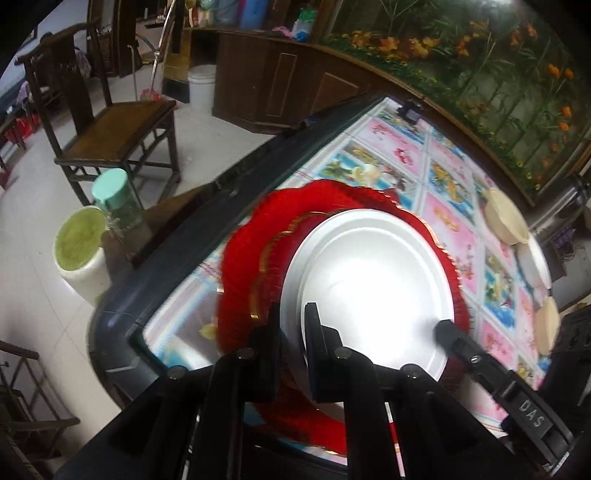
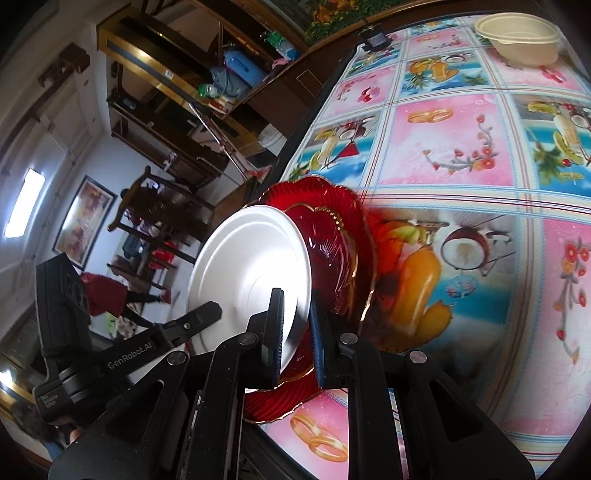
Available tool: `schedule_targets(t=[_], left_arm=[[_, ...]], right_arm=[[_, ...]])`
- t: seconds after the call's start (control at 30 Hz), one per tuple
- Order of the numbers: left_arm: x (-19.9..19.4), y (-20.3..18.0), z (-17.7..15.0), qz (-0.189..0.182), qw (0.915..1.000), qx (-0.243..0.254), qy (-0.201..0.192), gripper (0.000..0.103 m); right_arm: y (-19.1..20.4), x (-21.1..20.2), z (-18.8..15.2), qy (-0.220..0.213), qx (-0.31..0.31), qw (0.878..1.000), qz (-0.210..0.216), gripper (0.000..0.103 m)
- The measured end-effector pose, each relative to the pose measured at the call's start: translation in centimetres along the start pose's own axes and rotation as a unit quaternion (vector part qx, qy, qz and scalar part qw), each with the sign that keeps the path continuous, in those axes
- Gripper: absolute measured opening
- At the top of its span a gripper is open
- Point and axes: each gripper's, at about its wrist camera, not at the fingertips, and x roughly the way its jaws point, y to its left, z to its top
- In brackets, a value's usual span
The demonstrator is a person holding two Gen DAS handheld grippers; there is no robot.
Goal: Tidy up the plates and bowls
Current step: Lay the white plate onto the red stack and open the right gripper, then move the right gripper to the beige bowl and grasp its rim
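A white plate (image 1: pixel 373 284) lies over red glass plates (image 1: pixel 251 236) stacked on the flowered table. My left gripper (image 1: pixel 293 325) is shut on the near rim of the white plate. In the right wrist view my right gripper (image 2: pixel 297 321) is shut on the white plate (image 2: pixel 247 273) at its rim, with the red glass plates (image 2: pixel 332 251) just behind it. The other gripper's finger touches the white plate's edge in each view. A cream bowl (image 2: pixel 517 33) sits at the far side of the table; cream bowls (image 1: pixel 506 218) also show in the left wrist view.
The table's dark edge (image 1: pixel 207 229) runs on the left. A wooden chair (image 1: pixel 110 125), a green-lidded jar (image 1: pixel 118 203) and a white bucket (image 1: pixel 81 251) stand beyond it. A dark thermos (image 1: pixel 561 206) stands at the far right.
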Motion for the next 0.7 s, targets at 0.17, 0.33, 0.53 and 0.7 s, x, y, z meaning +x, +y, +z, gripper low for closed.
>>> schedule_targets(t=[0.17,0.33,0.53,0.7], left_arm=[[-0.2,0.8,0.2,0.021,0.9997,0.015,-0.008,0.025],[-1.2,1.4,0.3,0.014,0.9997,0.008,-0.017,0.026],[-3.3,0.7,0.6,0.031,0.9981,0.002,-0.053,0.035],[-4.6,-2.8,0.8,-0.004,0.9972,0.024,-0.071,0.044]], right_arm=[[0.1,-0.1,-0.1,-0.01,-0.012,1.0,-0.02,0.015],[-0.9,-2.0,0.4,-0.035,-0.004,0.999,-0.005,0.015],[-3.6,-6.4,1.4,-0.092,0.013,0.996,-0.007,0.021],[-7.7,-9.9,1.8,-0.123,0.048,0.991,-0.024,0.021]])
